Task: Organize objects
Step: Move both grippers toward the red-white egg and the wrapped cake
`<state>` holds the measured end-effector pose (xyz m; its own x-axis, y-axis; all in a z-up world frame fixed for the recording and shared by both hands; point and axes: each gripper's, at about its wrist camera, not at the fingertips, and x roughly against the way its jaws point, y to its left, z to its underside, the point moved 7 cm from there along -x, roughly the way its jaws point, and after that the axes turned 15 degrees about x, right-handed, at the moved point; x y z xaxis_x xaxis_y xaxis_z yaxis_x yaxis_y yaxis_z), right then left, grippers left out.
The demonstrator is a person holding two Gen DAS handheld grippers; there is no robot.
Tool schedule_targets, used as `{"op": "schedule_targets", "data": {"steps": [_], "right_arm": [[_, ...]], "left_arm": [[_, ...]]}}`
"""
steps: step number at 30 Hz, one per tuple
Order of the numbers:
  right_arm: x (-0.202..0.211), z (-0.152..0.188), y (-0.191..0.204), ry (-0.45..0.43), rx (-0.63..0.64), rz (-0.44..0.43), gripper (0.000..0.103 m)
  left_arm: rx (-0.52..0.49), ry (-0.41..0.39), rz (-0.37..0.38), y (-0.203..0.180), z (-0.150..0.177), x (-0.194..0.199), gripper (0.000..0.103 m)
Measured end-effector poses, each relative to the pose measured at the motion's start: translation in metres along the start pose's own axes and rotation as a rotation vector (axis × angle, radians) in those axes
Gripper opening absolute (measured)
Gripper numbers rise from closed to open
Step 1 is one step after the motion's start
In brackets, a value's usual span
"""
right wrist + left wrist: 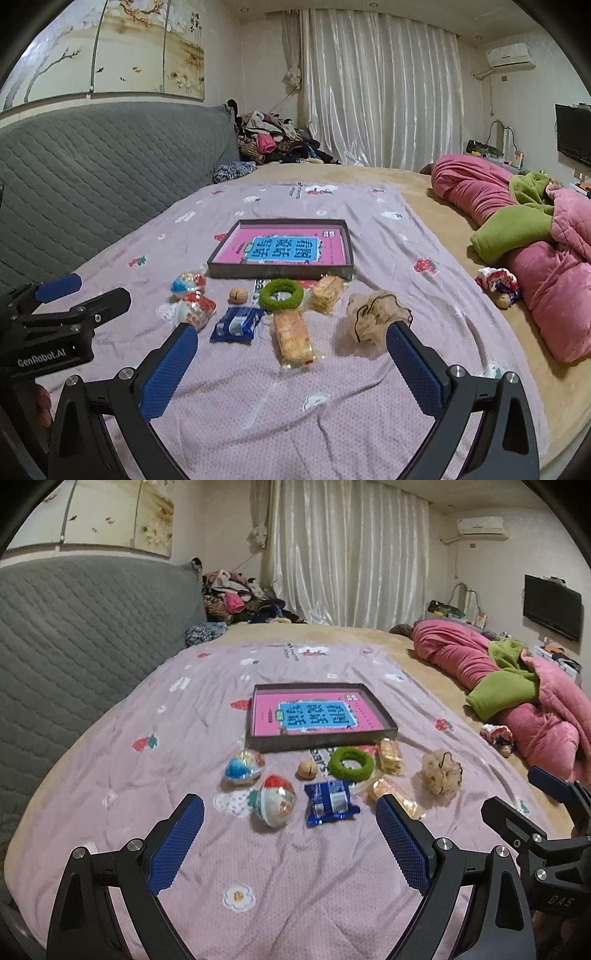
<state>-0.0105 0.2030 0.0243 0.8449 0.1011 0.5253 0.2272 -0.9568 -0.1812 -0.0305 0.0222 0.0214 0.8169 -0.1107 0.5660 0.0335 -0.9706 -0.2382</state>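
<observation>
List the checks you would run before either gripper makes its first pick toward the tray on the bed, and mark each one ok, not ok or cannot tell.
1. Left gripper open and holding nothing: ok.
2. Right gripper open and holding nothing: ok.
3. Tray upright, rim free of clutter: ok.
4. Blue snack packet lying apart from its neighbours, easy to close on: ok.
5. Green ring clear of the wrapped cake: cannot tell, they look close to touching.
6. Beige scrunchie firm enough to grip cleanly: cannot tell.
</observation>
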Motion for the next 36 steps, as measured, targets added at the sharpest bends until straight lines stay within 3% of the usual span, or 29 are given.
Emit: {"op": "schedule_targets", "data": {"steps": [8,12,21,30,36], "right_arm": [[-0.009,-0.041,-0.012,-0.009,0.002,-0.048,0.103],[-0.029,-0.048,-0.010,0.036,0.026,-0.071,0.103],[-0.074,-0.023,0.019,0.136,0.146,-0.059,0.103],[-0.106,0.004,0.018,0.198,0.124,-0.083,0.103],[-0.124,0.017,0.018,0.238,0.123,-0.092,0.103]], "left_arm": [[0.007,-0.011,0.058,-0.011,-0.051,-0.001,0.094],[0.027,0.022,0.065,-0.010,-0.059,-0.020,0.095],[0.043,0.112,0.029,0.002,-0.032,-0.074,0.094],[0.054,0.205,0.011,0.012,0.000,-0.119,0.095],[0.036,0.221,-0.027,0.016,0.013,-0.140,0.095]]}}
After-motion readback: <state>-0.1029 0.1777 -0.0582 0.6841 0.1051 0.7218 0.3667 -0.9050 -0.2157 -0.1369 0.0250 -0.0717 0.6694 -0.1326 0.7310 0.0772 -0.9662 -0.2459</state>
